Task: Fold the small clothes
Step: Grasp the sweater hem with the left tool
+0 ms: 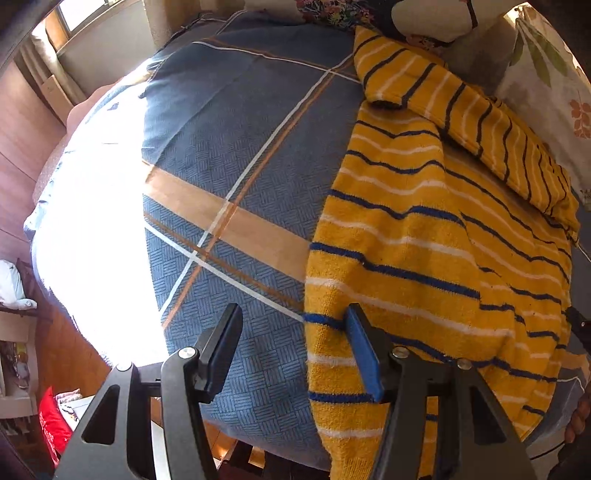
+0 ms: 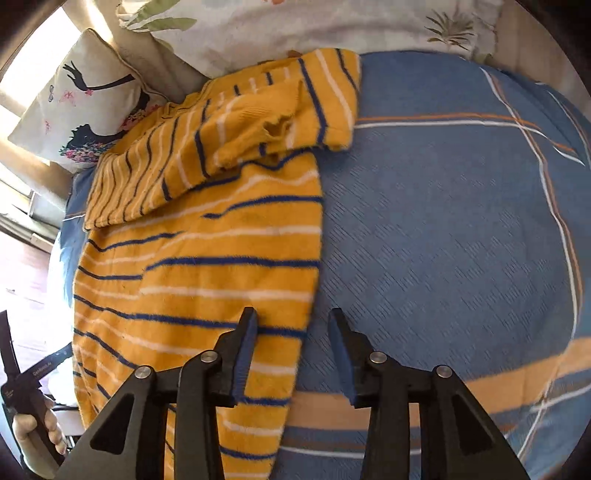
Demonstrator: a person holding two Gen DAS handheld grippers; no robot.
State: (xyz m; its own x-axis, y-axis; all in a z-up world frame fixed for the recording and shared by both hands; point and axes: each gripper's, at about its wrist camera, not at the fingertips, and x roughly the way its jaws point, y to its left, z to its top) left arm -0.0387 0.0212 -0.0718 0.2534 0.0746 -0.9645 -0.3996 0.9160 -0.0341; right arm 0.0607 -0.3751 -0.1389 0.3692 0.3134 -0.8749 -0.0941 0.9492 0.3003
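Note:
A yellow shirt with blue and white stripes (image 1: 424, 243) lies spread on a blue plaid bedspread (image 1: 240, 140), with both sleeves folded in across its upper part. My left gripper (image 1: 293, 317) is open and empty above the shirt's left edge near the hem. The shirt shows in the right wrist view (image 2: 207, 251) too. My right gripper (image 2: 293, 321) is open and empty above the shirt's right edge near the hem; one finger hangs over the cloth, the other over the bedspread (image 2: 443, 229).
Floral pillows (image 2: 295, 26) and a cushion with a dark figure print (image 2: 85, 99) lie at the head of the bed. Bright sunlight washes out the bed's left part (image 1: 92, 229). Wooden floor and clutter (image 1: 22, 369) lie beyond the bed edge.

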